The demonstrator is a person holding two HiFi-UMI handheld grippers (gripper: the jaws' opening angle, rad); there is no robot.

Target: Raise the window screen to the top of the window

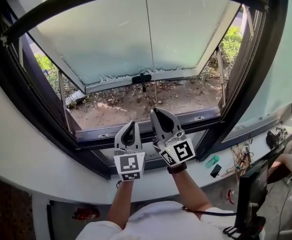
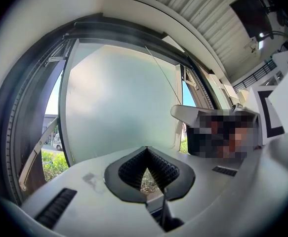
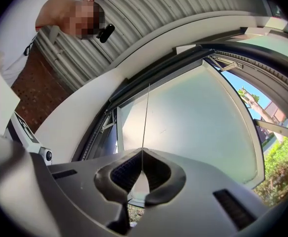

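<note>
A thin cord runs straight down the middle of the window opening, in front of the frosted pane that is swung outward. My right gripper is shut on that cord; in the right gripper view the cord rises taut from my closed right gripper. My left gripper is just to its left and a little lower, over the dark lower window rail. In the left gripper view my left gripper is shut tip to tip, with a dark strand showing in the hollow behind the tips.
A black handle sits on the pane's lower edge. Dark frame posts flank the opening. On the white sill at the right lie a green item, a black item and wires. A dark stand rises at lower right.
</note>
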